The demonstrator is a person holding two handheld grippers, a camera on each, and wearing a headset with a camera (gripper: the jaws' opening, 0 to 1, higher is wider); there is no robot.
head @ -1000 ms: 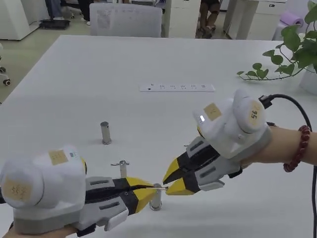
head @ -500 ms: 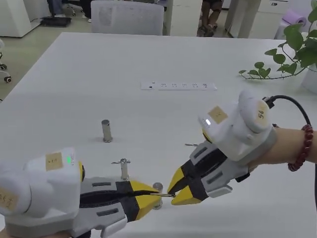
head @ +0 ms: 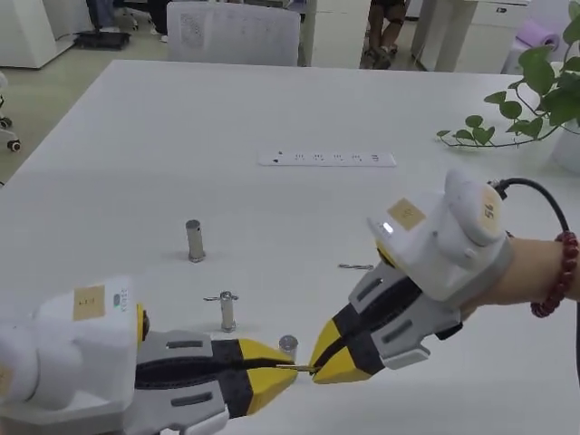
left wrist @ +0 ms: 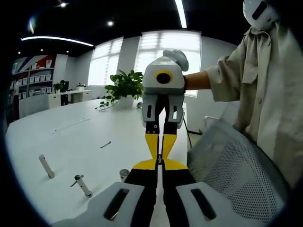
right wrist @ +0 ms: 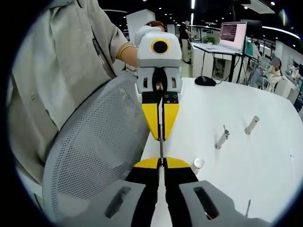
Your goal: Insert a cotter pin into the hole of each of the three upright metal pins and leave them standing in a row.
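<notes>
Three upright metal pins stand in a diagonal row: the far pin [head: 194, 240], the middle pin [head: 227, 311] with a cotter pin through its head, and the near pin [head: 288, 344]. My left gripper [head: 288, 369] and right gripper [head: 319, 367] meet tip to tip just in front of the near pin. Both are shut on one thin cotter pin [head: 302, 367] that bridges their tips. The right gripper view shows this cotter pin [right wrist: 160, 127] running from my right gripper [right wrist: 160, 161] into the left gripper's closed jaws. In the left gripper view my left gripper [left wrist: 160, 163] touches the right one's yellow tips.
A loose cotter pin [head: 355, 266] lies on the white table [head: 272, 109] beyond the right gripper. A white power strip [head: 326, 159] lies mid-table. A potted plant [head: 535, 91] stands at the right edge and a mesh chair [head: 231, 32] at the far side.
Both grippers, still tip to tip on the cotter pin, have drifted slightly toward me, from level with the near pin's head to just in front of it. The head camera shifted a little.
</notes>
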